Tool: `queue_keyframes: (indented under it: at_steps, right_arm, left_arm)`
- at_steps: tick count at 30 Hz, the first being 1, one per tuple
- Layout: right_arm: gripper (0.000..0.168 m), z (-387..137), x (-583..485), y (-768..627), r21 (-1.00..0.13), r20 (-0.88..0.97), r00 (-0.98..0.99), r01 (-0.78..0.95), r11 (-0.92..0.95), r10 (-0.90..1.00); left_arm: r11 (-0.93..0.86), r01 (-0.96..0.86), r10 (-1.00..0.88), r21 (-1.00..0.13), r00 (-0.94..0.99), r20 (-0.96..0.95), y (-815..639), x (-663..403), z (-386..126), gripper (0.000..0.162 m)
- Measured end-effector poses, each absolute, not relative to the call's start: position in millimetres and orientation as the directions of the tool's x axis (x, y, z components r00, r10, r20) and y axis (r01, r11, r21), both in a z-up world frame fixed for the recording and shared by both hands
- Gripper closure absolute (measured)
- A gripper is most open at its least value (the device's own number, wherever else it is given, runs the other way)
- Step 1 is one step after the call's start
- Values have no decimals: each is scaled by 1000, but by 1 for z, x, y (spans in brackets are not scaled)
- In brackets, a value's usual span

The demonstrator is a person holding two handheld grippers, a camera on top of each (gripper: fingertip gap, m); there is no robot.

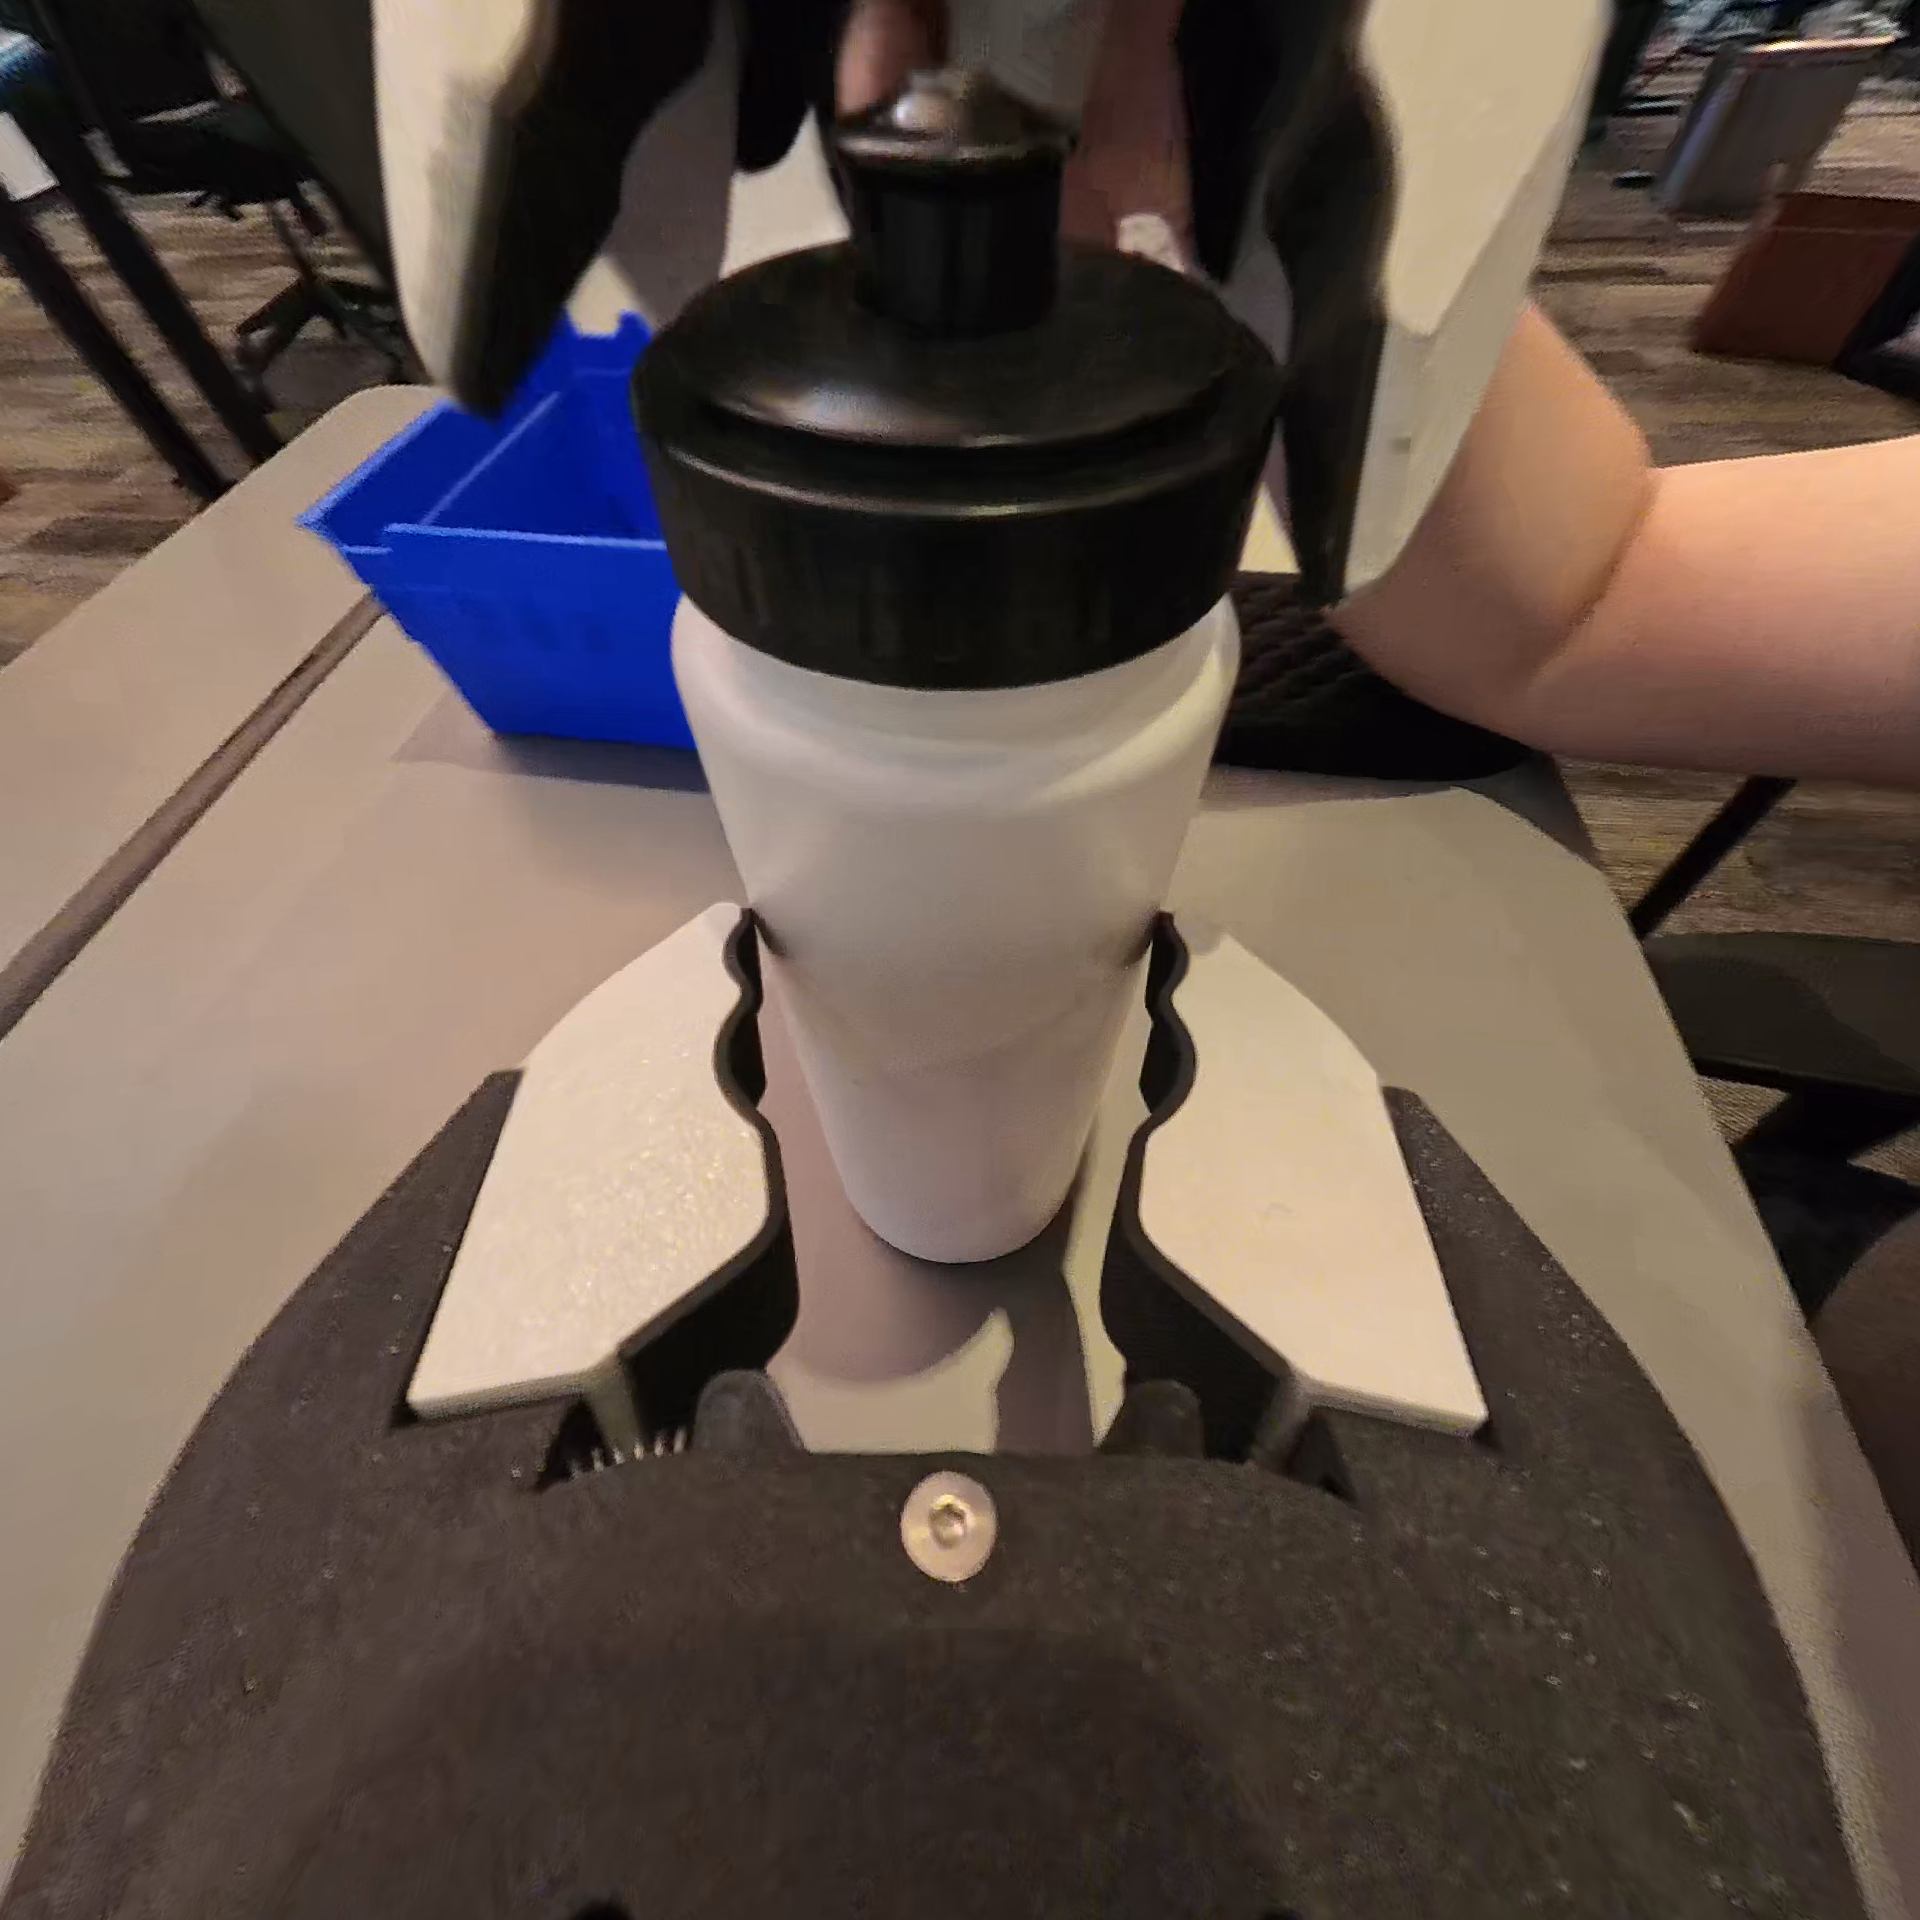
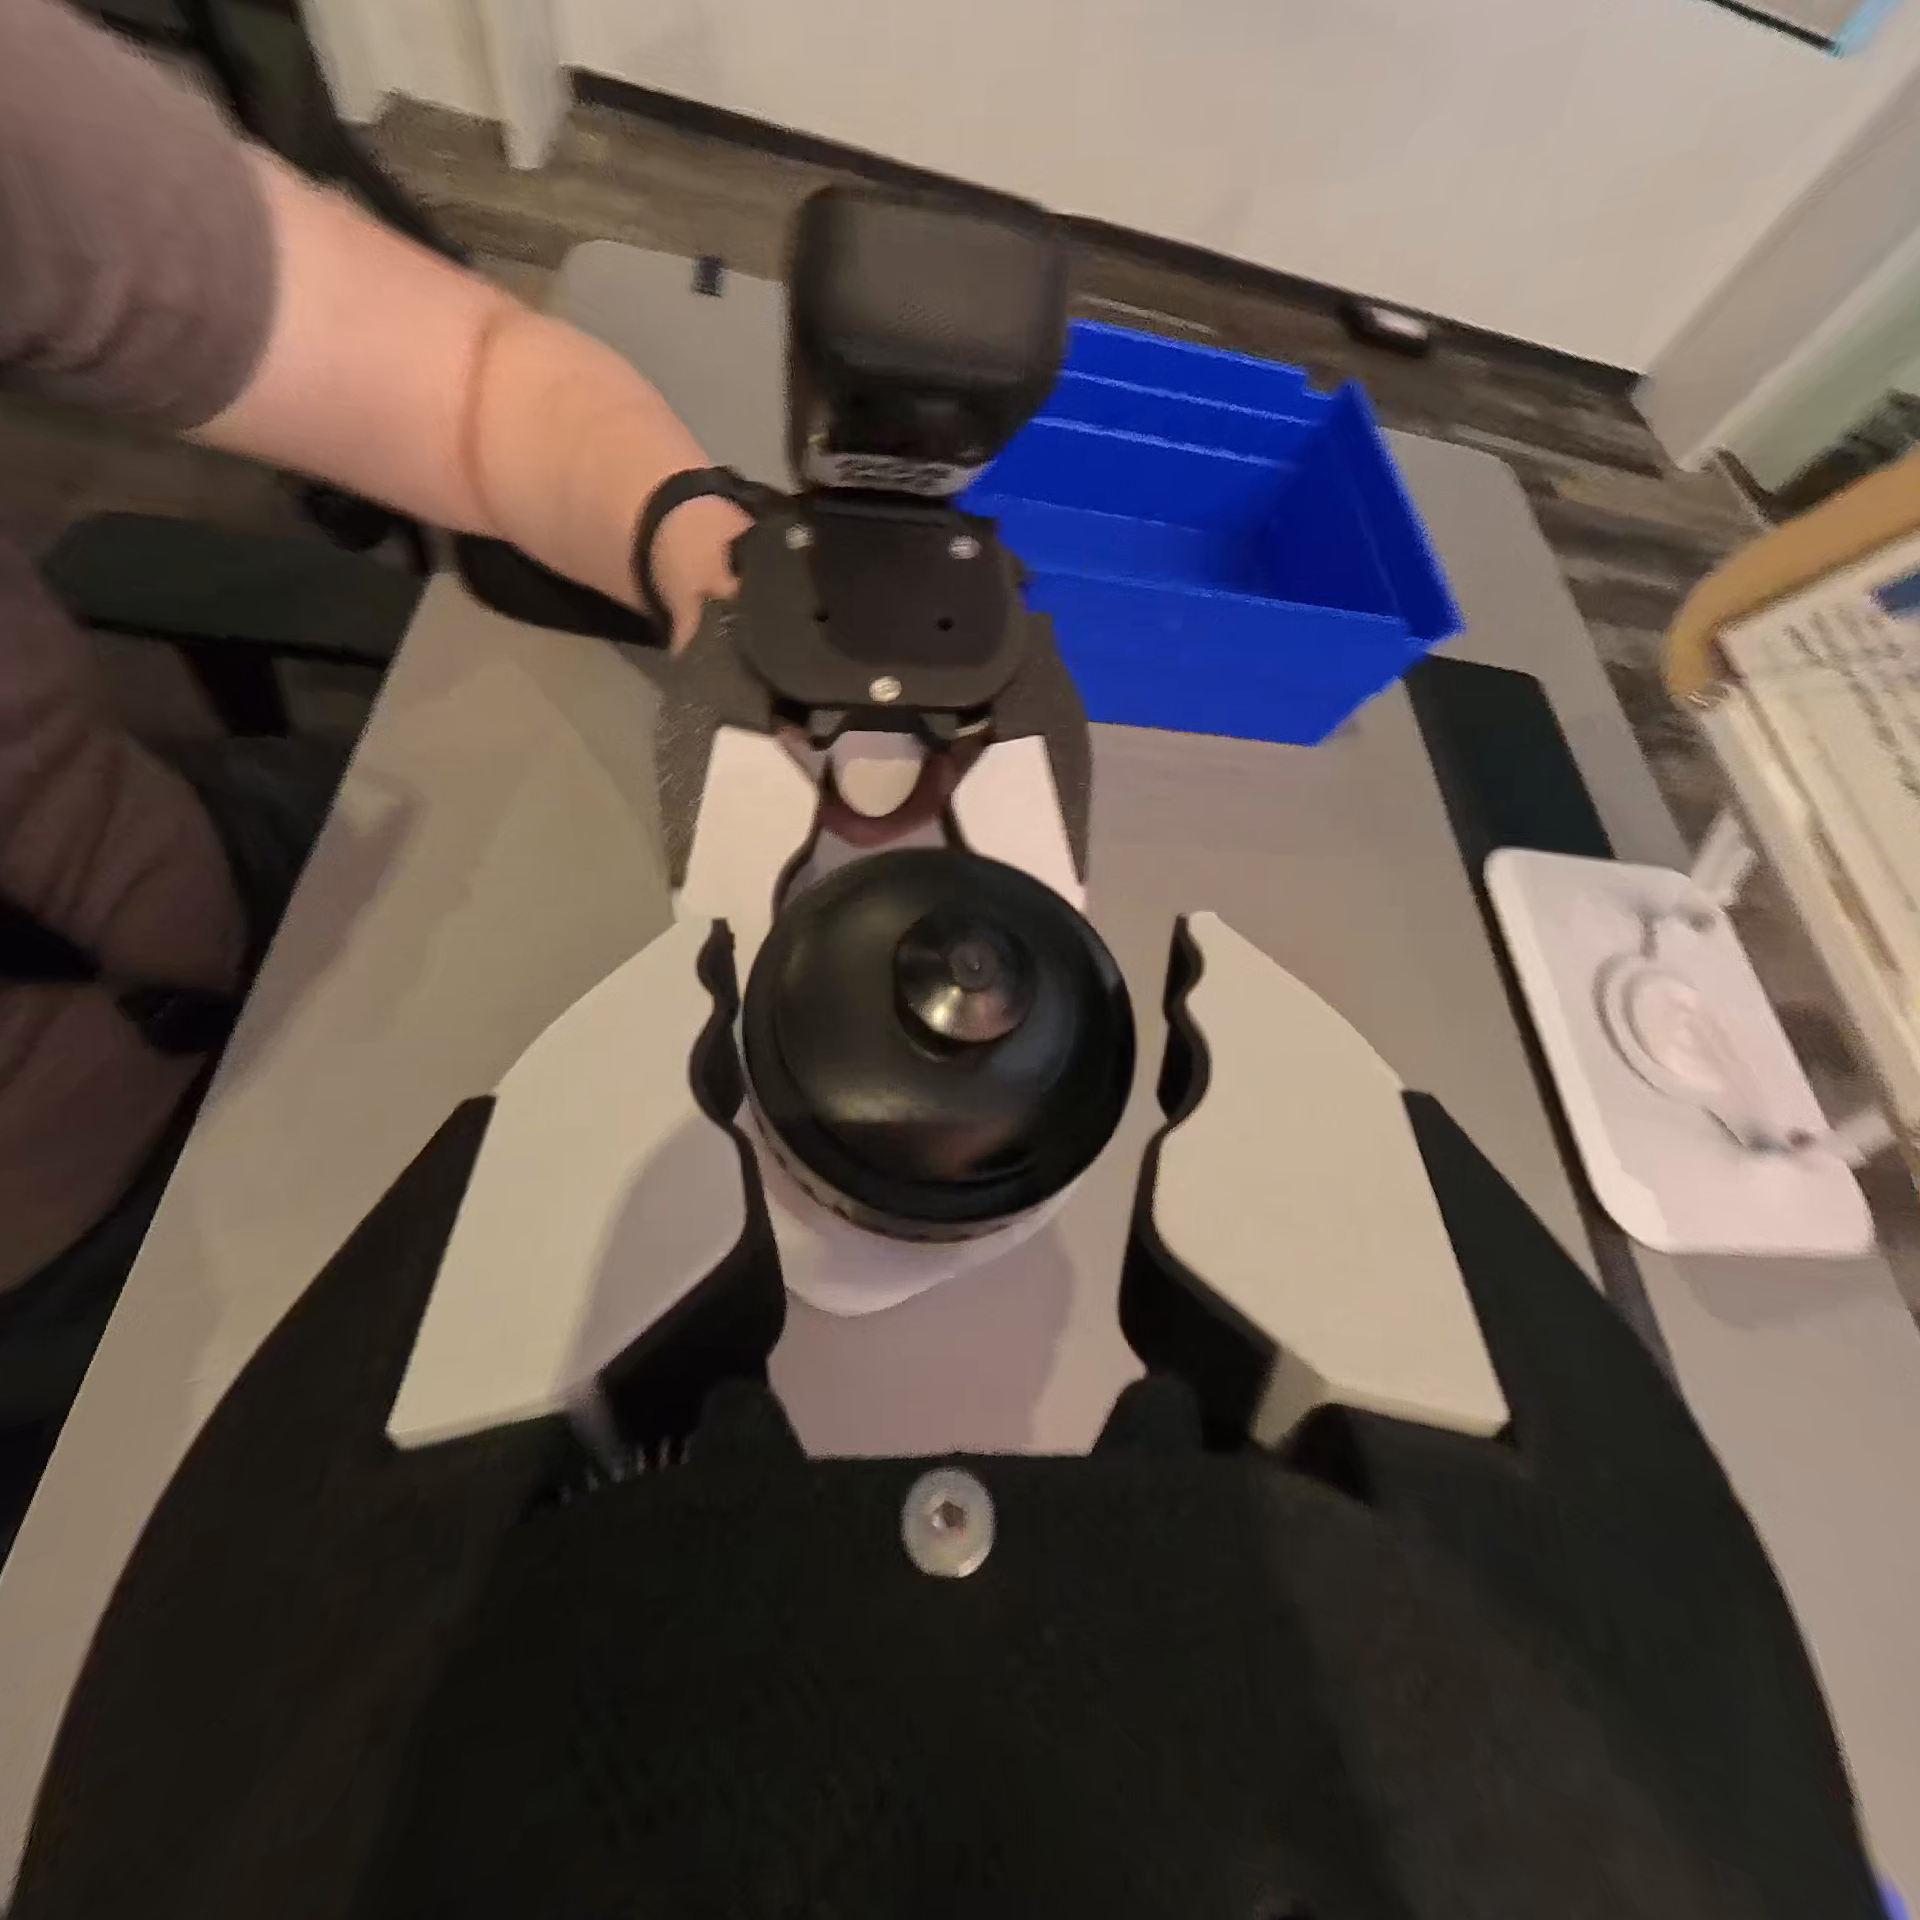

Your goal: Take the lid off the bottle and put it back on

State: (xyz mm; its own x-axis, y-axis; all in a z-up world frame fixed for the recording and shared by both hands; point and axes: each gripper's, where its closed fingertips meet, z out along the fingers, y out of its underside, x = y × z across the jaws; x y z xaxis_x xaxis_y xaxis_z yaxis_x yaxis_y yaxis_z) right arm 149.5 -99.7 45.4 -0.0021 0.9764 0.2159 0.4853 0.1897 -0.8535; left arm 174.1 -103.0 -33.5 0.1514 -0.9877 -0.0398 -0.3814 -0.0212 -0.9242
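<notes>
My left gripper (image 1: 956,935) clamps the white bottle (image 1: 956,831) upright on the grey table (image 1: 260,987); my right gripper (image 2: 945,935) straddles the black lid (image 2: 935,1029), jaws apart; I should centre, close squarely, then twist; blue bin (image 2: 1226,582) behind.

The bottle (image 2: 852,1262) body is mostly hidden under its lid (image 2: 935,1029); beyond the bottle, the right tool (image 1: 935,62) is blurred and cut off.
</notes>
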Motion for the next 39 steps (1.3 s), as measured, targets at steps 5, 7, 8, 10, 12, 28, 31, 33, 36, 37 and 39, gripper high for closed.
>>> queue_keyframes:
  at_steps: [5,7,8,10,12,28,31,33,36,37,39]
  right_arm:
    - [83,47,151,-71,-821,207,354,570,-35,912]
    - [83,42,153,-63,-808,211,461,579,-112,862]
    - [83,41,153,-61,-804,211,492,578,-136,845]
    - [85,38,151,-61,-800,201,521,576,-168,830]
    - [93,36,150,-65,-791,189,506,587,-175,842]
    - [93,40,154,-109,-864,229,-140,426,267,963]
    - [89,39,149,-85,-846,236,31,499,189,971]
    - [82,41,146,-68,-833,252,195,542,110,948]
    - [82,41,146,-49,-838,204,458,538,-87,865]
    - [82,39,145,-48,-843,174,507,520,-139,844]
    - [82,32,142,-49,-830,160,543,526,-185,825]
  left_arm:
    - [-89,-372,-952,-924,303,-31,-79,164,-33,90]
    - [-115,-362,-945,-925,327,-10,-75,162,-33,90]
    - [-118,-362,-943,-925,333,-11,-75,162,-33,90]
    - [-108,-372,-941,-922,338,-26,-75,162,-33,90]
    - [-94,-382,-941,-920,336,-43,-77,163,-34,90]
    - [30,-407,-988,-913,125,-89,-104,173,-33,90]
    - [-33,-400,-976,-916,210,-57,-91,169,-34,91]
    - [-67,-393,-956,-917,289,-54,-78,163,-34,91]
    - [-107,-384,-925,-917,376,-50,-63,154,-34,91]
    - [-118,-384,-921,-916,387,-44,-61,152,-34,91]
    - [-132,-385,-914,-913,404,-38,-59,150,-34,91]
